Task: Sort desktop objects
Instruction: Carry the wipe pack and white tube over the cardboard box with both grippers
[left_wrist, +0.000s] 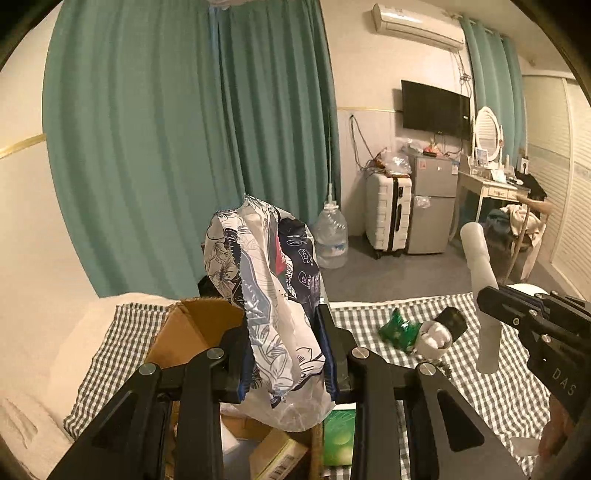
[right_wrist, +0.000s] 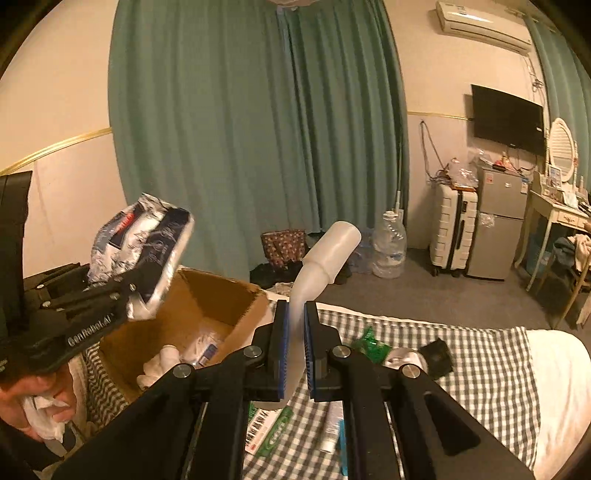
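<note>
Left hand-held gripper (left_wrist: 286, 354) was clamped on a crumpled floral-print plastic pack (left_wrist: 266, 295), pads pressing both sides, pack sticking up past the fingertips. Pack was held in the air over an open cardboard box (right_wrist: 207, 314); the box sat directly below and ahead of that gripper on a bed with a green-and-white checked sheet (right_wrist: 480, 369). Box held white cloth-like items and small packets, details too blurred to name.

Right hand-held gripper (right_wrist: 295, 350) was pinched tight on the narrow stem of a translucent white plastic tube (right_wrist: 325, 258), whose wider end angled up and right, clear of the bed. In the left wrist view the same tube (left_wrist: 480, 280) showed off to the right of the left gripper, the two grippers well apart.

On the sheet just beyond the right gripper's fingertips: a green crinkled wrapper (right_wrist: 373, 345), a white rounded item (right_wrist: 404, 358) touching it, and a small black object (right_wrist: 437, 354) beside that. Under the right gripper: a green-and-white toothpaste box (right_wrist: 269, 430) and a small white tube (right_wrist: 332, 428) lying flat.
</note>
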